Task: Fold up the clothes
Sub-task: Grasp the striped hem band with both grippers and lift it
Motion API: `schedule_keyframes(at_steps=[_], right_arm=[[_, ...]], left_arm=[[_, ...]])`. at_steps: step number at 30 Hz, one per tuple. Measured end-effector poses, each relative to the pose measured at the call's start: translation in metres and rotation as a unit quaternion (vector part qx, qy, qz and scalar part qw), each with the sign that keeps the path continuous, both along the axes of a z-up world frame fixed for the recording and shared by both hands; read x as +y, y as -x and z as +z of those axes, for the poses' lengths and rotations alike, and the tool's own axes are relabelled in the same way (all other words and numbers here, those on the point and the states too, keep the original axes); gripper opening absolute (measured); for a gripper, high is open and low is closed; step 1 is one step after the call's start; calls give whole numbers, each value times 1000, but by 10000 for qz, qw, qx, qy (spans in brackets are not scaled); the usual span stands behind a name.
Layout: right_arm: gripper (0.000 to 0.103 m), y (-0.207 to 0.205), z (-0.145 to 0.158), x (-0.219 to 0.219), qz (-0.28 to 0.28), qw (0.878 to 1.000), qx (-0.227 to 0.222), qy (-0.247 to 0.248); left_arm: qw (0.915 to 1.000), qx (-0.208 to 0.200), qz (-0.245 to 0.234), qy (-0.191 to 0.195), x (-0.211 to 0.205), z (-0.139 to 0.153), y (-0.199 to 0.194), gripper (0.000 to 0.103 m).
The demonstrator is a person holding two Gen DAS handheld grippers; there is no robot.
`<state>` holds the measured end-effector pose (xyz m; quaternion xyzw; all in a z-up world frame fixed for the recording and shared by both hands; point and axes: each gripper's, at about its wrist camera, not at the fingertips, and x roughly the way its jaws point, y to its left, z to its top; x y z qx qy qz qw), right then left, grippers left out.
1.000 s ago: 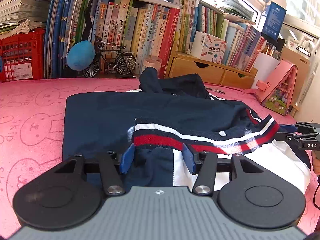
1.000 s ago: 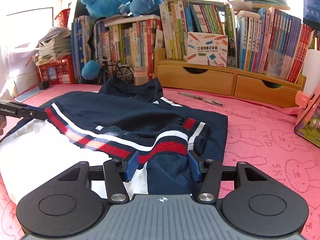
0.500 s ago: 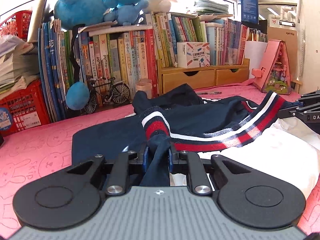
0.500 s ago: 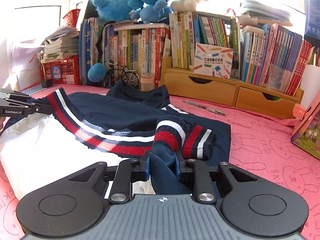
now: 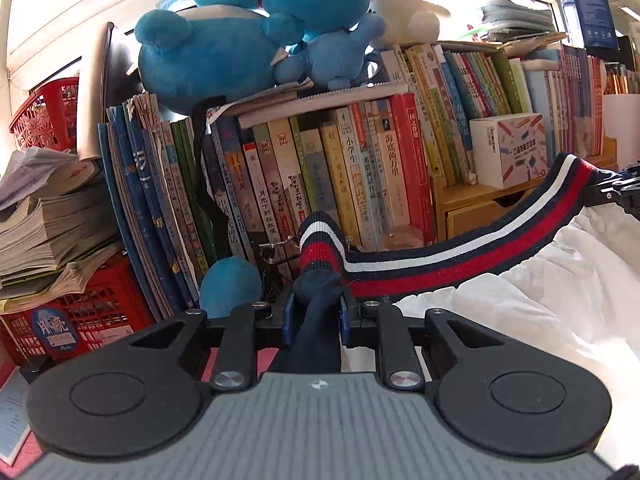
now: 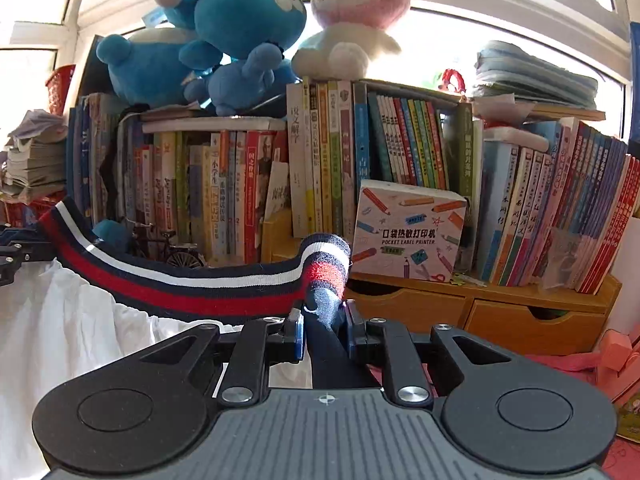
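Fabric hung between the two tools: the navy knitted garment with its red-and-white striped ribbed hem [image 5: 440, 270] and white lining [image 5: 520, 320] was raised in front of the row of upright books [image 6: 240, 200], its hem stretched in a shallow sag from one corner to the other. The left gripper [image 5: 316, 316] had its blue-padded fingers [image 5: 289, 316] pinched narrow on one bunched corner and the right gripper [image 6: 324, 326] clamped the other likewise, presumably so the cloth would hang straight and could be laid over in an even fold. Whether any of it touched the pink worktop [image 6: 560, 360] I could not tell.
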<state>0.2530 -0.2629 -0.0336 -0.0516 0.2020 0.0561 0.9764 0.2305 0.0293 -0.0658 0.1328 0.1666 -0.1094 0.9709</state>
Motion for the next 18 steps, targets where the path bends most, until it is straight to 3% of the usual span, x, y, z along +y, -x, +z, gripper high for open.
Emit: schedule_keyframes(at_steps=[5, 11, 13, 14, 16, 18], right_arm=[[20, -32, -47, 13, -160, 9988, 439, 150], [28, -42, -73, 12, -269, 9972, 669, 183], [37, -52, -81, 9, -360, 9957, 833, 167], [42, -56, -81, 9, -440, 9946, 919, 181], [63, -61, -77, 9, -644, 9923, 1024, 279], [73, -53, -66, 5, -736, 9917, 974, 403]], left_arm=[[9986, 407, 261, -228, -2, -40, -31, 24], [9940, 838, 509, -491, -3, -69, -51, 50], [9916, 917, 643, -644, -6, -70, -58, 65], [9903, 955, 711, -721, -7, -70, -61, 67], [9886, 981, 787, -827, -8, -64, -62, 68], [9890, 996, 852, -689, -1, -51, -54, 68]])
